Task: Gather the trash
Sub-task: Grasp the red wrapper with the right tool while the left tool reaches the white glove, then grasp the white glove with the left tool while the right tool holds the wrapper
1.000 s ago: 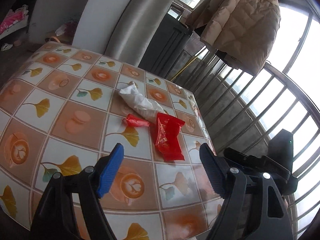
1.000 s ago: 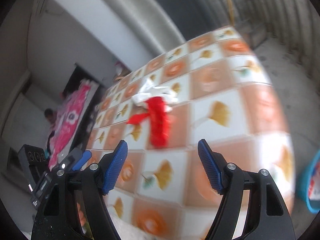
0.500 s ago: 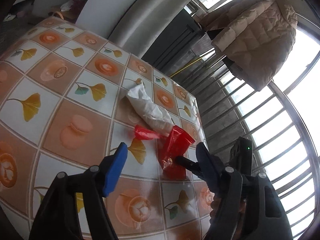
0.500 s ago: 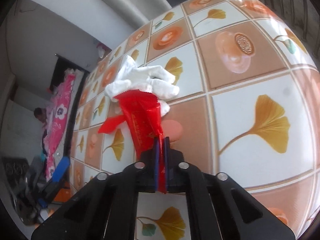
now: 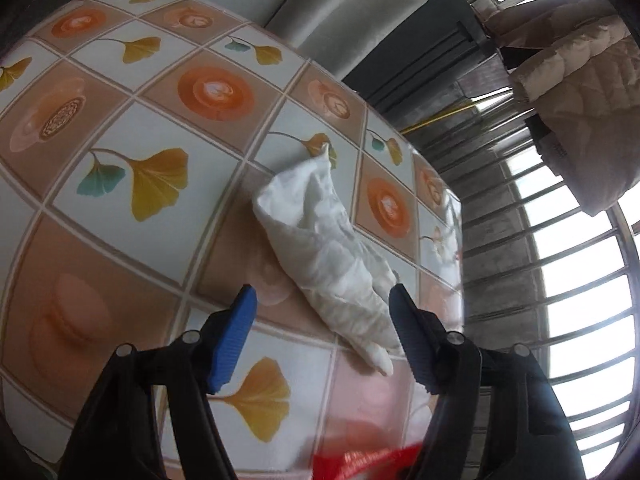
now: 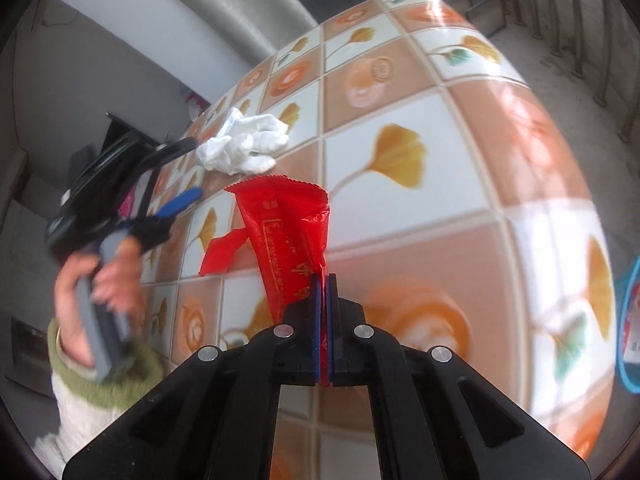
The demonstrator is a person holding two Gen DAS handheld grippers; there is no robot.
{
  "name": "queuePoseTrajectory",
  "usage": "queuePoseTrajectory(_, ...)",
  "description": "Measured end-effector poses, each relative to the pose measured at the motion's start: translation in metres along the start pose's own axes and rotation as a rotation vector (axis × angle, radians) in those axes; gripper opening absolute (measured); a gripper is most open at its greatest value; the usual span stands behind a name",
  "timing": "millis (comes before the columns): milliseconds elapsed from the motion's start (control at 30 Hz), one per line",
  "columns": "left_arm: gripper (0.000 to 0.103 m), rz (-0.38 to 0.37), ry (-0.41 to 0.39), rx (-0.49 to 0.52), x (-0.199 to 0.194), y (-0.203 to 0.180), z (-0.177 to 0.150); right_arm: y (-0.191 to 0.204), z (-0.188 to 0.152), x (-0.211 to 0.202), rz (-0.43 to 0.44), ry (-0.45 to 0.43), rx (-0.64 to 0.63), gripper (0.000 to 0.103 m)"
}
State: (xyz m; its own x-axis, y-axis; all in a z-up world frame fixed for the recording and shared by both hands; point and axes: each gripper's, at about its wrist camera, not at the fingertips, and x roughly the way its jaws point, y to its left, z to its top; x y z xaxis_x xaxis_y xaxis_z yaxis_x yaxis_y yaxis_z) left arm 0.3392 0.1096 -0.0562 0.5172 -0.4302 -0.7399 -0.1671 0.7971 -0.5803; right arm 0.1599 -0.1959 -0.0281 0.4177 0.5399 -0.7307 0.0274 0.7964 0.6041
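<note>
Where the right gripper (image 6: 323,286) pinches, the red wrapper (image 6: 286,236) creases.

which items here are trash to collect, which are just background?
Trash:
- red foil snack wrapper, clamped in right gripper
- small red torn wrapper strip
- crumpled white tissue, ahead of open left gripper

Background:
- beige quilted jacket
- blue bin rim

Table (image 5: 120,184) covered in tile-print oilcloth: ginkgo leaves, coffee cups. Barred window (image 5: 576,280) backlit, bright. Beige quilted coat (image 5: 580,92) hangs there. Grey wall (image 6: 100,60).
</note>
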Motion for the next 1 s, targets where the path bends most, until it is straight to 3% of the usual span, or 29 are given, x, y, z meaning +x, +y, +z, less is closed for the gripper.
queuePoseTrajectory(100,0.053,0.071,-0.054,0.053,0.009,-0.01,-0.002,-0.006,-0.008,-0.007,0.005,-0.016,0.016,0.001)
queuePoseTrajectory(133,0.042,0.082,-0.056,0.073,0.011,-0.012,-0.003,-0.008,-0.01,-0.008,0.005,-0.018,0.018,0.001)
queuePoseTrajectory(233,0.015,0.061,-0.034,0.096,0.013,-0.014,-0.011,-0.014,-0.012,-0.014,0.005,-0.027,0.025,0.001)
queuePoseTrajectory(300,0.008,0.036,-0.023,0.133,0.005,-0.016,-0.021,-0.02,-0.014,-0.018,0.013,-0.033,0.04,0.001)
queuePoseTrajectory(533,0.005,-0.049,-0.055,0.385,-0.079,-0.025,-0.067,-0.033,-0.02,-0.049,0.035,-0.091,0.067,0.001)
queuePoseTrajectory(767,0.005,-0.26,0.103,0.412,-0.151,-0.014,-0.108,-0.035,-0.027,-0.072,0.069,-0.146,0.077,0.001)
queuePoseTrajectory(867,0.005,-0.189,0.073,0.463,-0.171,-0.015,-0.115,-0.031,-0.03,-0.078,0.075,-0.16,0.069,0.001)
queuePoseTrajectory(1000,0.006,0.016,-0.038,0.679,-0.193,-0.033,-0.136,-0.026,-0.033,-0.084,0.072,-0.171,0.052,0.001)
